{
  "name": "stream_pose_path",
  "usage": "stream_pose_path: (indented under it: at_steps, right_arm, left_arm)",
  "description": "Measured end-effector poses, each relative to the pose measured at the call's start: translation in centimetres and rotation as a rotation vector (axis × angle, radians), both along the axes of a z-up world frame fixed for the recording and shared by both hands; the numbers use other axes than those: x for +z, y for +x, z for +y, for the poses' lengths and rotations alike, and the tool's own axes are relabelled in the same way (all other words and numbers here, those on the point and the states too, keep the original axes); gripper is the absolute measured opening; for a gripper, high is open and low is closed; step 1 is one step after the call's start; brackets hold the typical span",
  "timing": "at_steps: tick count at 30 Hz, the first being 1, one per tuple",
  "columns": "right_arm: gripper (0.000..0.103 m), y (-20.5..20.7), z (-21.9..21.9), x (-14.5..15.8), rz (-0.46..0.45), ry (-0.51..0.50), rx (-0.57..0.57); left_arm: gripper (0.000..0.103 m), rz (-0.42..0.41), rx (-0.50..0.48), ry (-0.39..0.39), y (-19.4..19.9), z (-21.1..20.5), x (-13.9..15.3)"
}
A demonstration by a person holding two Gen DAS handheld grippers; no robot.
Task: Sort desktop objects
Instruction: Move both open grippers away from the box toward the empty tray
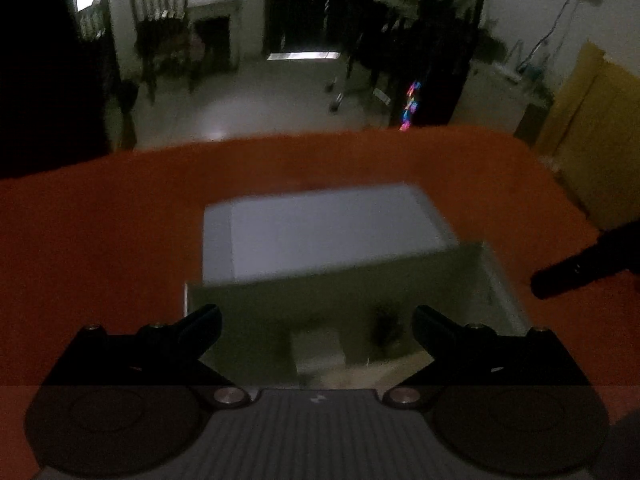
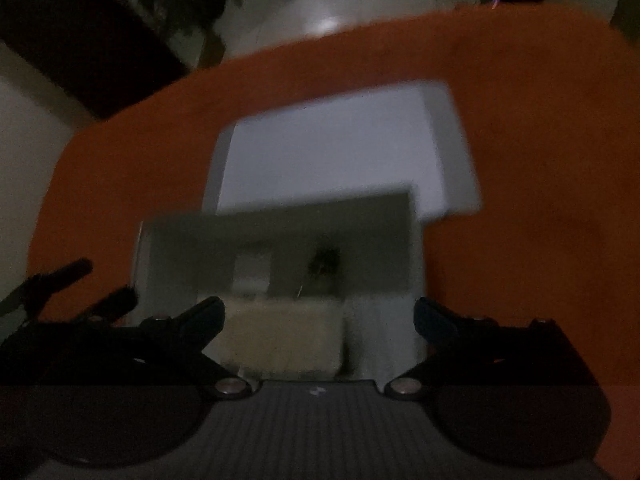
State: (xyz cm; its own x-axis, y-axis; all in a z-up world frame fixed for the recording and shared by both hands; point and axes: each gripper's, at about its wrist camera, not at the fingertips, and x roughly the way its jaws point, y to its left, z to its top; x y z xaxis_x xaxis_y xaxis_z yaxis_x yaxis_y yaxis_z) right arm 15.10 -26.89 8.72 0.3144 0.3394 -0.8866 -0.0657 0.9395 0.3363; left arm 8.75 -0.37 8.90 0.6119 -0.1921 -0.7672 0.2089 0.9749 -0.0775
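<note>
An open grey box [image 1: 500, 280] sits on the orange table [image 1: 100, 220], its pale lid [image 1: 332, 228] lying just behind it. Inside I see a small white block [image 1: 318, 350], a dark clump [image 1: 386, 330] and a beige object [image 1: 380, 372]. My left gripper [image 1: 316, 326] is open and empty above the box's near side. In the right wrist view the same box [image 2: 416, 260] holds a white block [image 2: 252, 270], a dark clump [image 2: 326, 264] and a beige object [image 2: 280, 336]. My right gripper [image 2: 318, 320] is open and empty over it. Both views are dim and blurred.
The right gripper's dark finger [image 1: 576, 270] shows at the right edge of the left wrist view; the left gripper [image 2: 68, 292] shows at the left of the right wrist view. Beyond the table's far edge are floor, chairs [image 1: 160, 24] and a yellow cabinet [image 1: 592, 120].
</note>
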Motion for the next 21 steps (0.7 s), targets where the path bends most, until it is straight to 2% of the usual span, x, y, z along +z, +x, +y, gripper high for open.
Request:
stream_pose_path:
  at_steps: [3,7,10,13,17,19,21]
  right_arm:
    - [0.103,2.2,-0.8,1.5,-0.052,-0.024,-0.027]
    - [0.103,5.4,-2.7,1.6,-0.095,0.002,-0.105]
    - [0.103,7.9,-4.0,0.2,-0.101,0.016,-0.149]
    - [0.103,9.7,-4.8,-1.9,-0.116,-0.009,-0.172]
    - [0.103,12.0,-5.5,-3.6,-0.141,-0.056,-0.148]
    - [0.103,13.3,-6.5,-4.6,-0.137,-0.014,-0.167]
    - [0.103,15.0,-7.8,-6.0,-0.108,0.045,-0.194]
  left_arm:
    - [0.103,0.003,0.033,-0.024,1.8,0.5,1.2]
    - [0.103,-0.002,0.095,0.042,5.4,1.5,1.3]
    - [0.103,-0.007,0.142,0.089,8.3,2.3,1.1]
    - [0.103,-0.018,0.175,0.093,10.9,3.5,1.0]
    - [0.103,-0.027,0.156,0.138,14.4,4.4,0.4]
    - [0.103,-0.028,0.163,0.175,16.3,4.5,-0.2]
    - [0.103,-0.013,0.182,0.154,18.2,4.8,-1.1]
